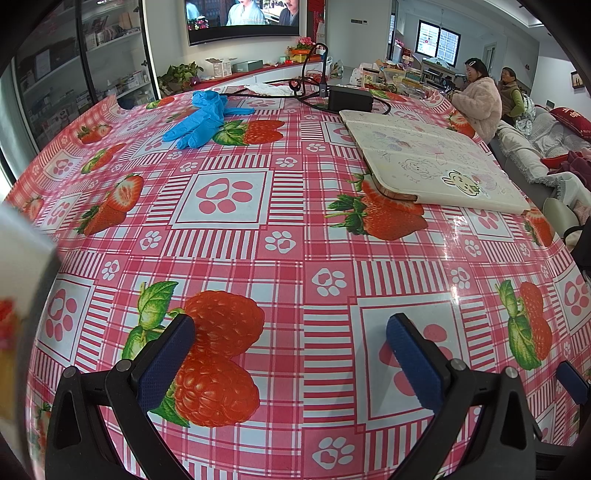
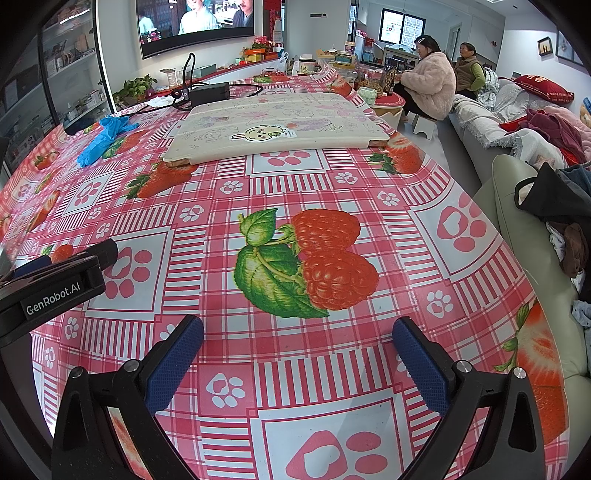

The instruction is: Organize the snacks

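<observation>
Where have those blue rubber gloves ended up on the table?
The blue gloves lie on the far left of the tablecloth, across from the cream folded mat and short of the black box.

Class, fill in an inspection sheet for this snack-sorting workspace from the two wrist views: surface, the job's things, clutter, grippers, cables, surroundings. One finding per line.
Surface: table under a glossy pink checked cloth printed with strawberries and paw marks.
Job's things: no snacks seen within reach; a blurred white object at the left view's edge cannot be identified.
Clutter: blue gloves, a cream doodled folded board, a black box.
Grippers: left gripper open, empty; right gripper open, empty; both above the cloth.
Cables: black cable looping beside the black box.
Surroundings: television on, glass cabinet, two seated people, sofa piled with clothes.
</observation>
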The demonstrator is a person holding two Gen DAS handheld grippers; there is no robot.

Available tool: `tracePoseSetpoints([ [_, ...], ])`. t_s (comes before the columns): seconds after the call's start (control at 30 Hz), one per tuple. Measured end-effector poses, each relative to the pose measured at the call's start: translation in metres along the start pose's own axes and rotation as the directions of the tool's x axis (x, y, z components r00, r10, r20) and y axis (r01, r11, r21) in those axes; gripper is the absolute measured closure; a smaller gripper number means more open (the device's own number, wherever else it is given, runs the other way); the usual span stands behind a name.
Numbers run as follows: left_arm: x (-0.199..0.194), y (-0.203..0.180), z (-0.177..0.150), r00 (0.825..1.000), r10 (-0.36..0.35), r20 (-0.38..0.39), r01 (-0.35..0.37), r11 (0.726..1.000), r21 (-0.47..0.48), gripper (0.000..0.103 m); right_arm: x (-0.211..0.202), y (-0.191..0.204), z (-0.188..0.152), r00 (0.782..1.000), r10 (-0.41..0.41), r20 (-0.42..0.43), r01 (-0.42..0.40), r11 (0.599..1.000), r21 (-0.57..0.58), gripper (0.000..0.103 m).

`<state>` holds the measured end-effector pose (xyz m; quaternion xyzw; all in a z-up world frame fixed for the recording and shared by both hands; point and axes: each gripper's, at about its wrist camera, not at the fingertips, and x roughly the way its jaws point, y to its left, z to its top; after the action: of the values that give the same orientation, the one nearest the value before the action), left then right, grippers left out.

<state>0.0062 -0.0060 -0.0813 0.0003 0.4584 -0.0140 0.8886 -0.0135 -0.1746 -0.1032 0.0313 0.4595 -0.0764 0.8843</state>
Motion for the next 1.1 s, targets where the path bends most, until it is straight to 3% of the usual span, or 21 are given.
tracePoseSetpoints([
  [0.2,0.002,0.0,0.001,1.0,0.001,0.0,-0.001,1.0,0.001,0.0,0.0,0.0,0.0,1.0,0.0,0.0,0.0,1.0,0.0,0.001],
  [0.3,0.036,0.008,0.021,1.0,0.001,-0.001,-0.001,1.0,0.0,0.0,0.0,0.0,0.0,1.0,0.0,0.0,0.0,1.0,0.0,0.001],
  [1.1,0.039,0.009,0.023,1.0,0.001,-0.001,-0.001,1.0,0.0,0.0,0.0,0.0,0.0,1.0,0.001,0.0,-0.001,1.0,0.001,0.001],
])
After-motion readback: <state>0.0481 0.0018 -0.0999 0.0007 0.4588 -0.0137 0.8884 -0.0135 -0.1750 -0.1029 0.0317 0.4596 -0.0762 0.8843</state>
